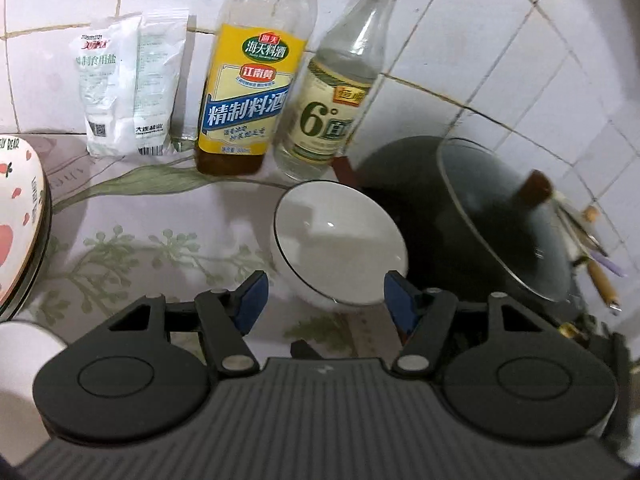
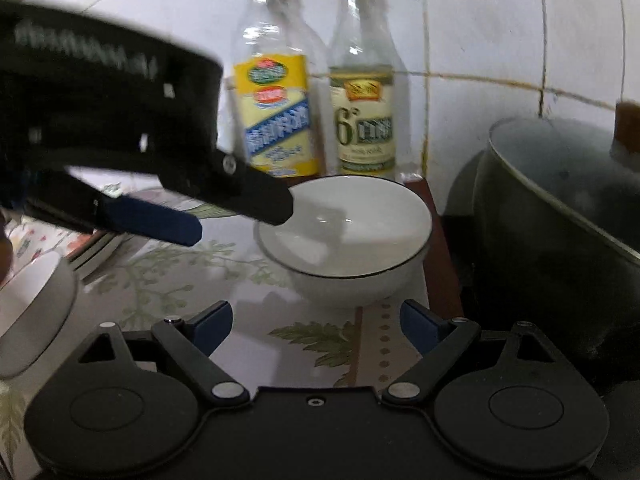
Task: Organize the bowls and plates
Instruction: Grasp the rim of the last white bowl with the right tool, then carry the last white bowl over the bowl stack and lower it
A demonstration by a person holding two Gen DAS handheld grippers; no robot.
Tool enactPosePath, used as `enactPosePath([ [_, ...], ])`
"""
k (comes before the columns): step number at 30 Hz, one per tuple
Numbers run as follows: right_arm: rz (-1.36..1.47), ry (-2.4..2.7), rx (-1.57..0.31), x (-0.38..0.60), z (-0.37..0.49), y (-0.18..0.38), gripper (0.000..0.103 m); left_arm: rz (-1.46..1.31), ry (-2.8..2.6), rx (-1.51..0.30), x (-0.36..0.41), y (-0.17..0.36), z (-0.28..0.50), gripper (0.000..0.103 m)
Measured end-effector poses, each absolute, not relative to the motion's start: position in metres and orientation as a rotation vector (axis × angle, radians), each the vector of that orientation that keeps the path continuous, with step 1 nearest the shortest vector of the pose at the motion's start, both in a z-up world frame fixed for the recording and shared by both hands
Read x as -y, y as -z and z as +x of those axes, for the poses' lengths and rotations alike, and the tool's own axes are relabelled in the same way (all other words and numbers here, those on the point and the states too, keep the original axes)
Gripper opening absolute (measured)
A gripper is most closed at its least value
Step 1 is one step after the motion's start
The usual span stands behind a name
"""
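While both grippers hover apart, left gripper (image 1: 325,294) fingers spread wide, empty; right gripper (image 2: 316,326) fingers likewise spread, empty; white bowl (image 2: 344,236) on counter (image 2: 256,332) at 12 o'clock of each; dark wok (image 2: 560,216) at 3 o'clock; two bottles (image 1: 250,80) behind.

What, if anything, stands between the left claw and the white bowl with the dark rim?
Nothing visible. In the left wrist view the open left claw faces the white bowl directly, with only patterned countertop between them. The dark pot stands close on the bowl's right, and the two bottles stand behind it, not in the path.
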State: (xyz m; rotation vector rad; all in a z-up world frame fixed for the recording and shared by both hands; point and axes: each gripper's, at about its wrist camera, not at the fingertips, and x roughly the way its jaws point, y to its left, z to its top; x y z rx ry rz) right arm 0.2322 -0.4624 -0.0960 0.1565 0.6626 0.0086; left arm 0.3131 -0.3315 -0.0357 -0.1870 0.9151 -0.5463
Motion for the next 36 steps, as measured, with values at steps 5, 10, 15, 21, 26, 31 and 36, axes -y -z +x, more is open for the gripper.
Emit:
enactPosePath([
  [5, 0.157, -0.028, -0.679, 0.472, 0.25, 0.104, 0.093, -0.186, 0.48, -0.906, 0.341, 0.046, 0.325, 0.052],
  [10, 0.131, -0.02, -0.659, 0.471, 0.257, 0.108, 0.093, -0.177, 0.432, -0.909, 0.348, 0.06, 0.337, 0.046],
  [15, 0.07, -0.001, -0.665, 0.468, 0.265, 0.11, 0.094, -0.2, 0.418, -0.939, 0.351, 0.071, 0.348, 0.032],
  [21, 0.093, -0.006, -0.671, 0.474, 0.275, 0.111, 0.096, -0.184, 0.419, -0.946, 0.35, 0.072, 0.349, 0.019],
  [26, 0.106, -0.017, -0.664, 0.472, 0.267, 0.108, 0.091, -0.168, 0.429, -0.939, 0.347, 0.067, 0.342, 0.018],
  [31, 0.086, -0.014, -0.632, 0.465, 0.254, 0.1, 0.091, -0.142, 0.446, -0.913, 0.342, 0.058, 0.328, 0.018],
  [36, 0.091, -0.02, -0.612, 0.455, 0.235, 0.089, 0.091, -0.117, 0.459, -0.88, 0.332, 0.044, 0.306, 0.019],
])
